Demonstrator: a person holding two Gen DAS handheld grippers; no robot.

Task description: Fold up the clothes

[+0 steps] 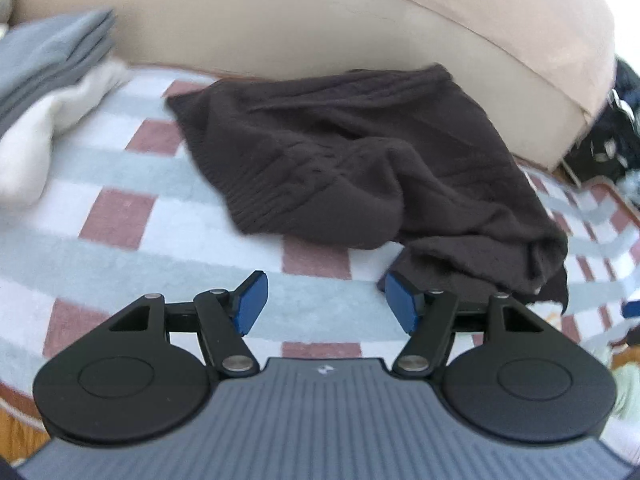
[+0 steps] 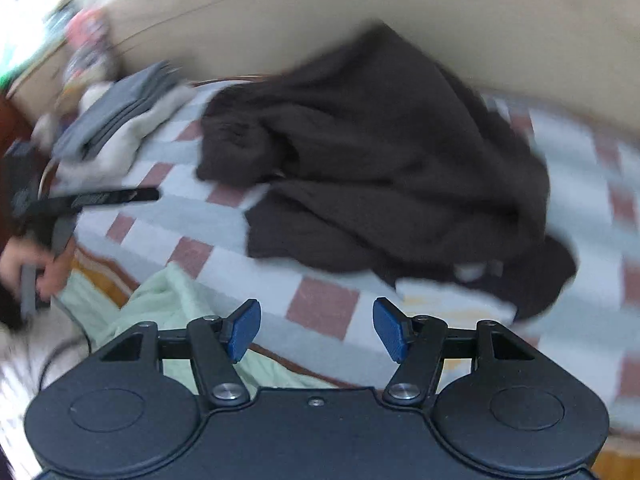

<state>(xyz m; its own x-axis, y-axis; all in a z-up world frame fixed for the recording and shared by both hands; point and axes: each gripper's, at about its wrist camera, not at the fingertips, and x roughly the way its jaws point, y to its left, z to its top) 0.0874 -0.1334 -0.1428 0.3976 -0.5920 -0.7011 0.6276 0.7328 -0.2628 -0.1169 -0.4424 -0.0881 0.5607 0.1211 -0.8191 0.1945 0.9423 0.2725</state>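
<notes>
A dark brown knitted sweater [image 1: 360, 160] lies crumpled on a checked red, white and grey blanket [image 1: 120, 208]. My left gripper [image 1: 324, 300] is open and empty just in front of the sweater's near edge, its right pad close to the fabric. In the right wrist view the same sweater [image 2: 380, 168] lies bunched on the blanket [image 2: 324, 308]. My right gripper [image 2: 316, 326] is open and empty above the blanket, short of the sweater. The left gripper and the hand holding it show at the left edge of the right wrist view [image 2: 48, 216].
A stack of folded grey clothes [image 1: 52, 56] and a white garment [image 1: 44, 128] lie at the back left. A beige padded headboard [image 1: 320, 20] runs behind. A pale green cloth [image 2: 160, 312] hangs at the near edge. Dark clutter [image 1: 612, 136] sits at the right.
</notes>
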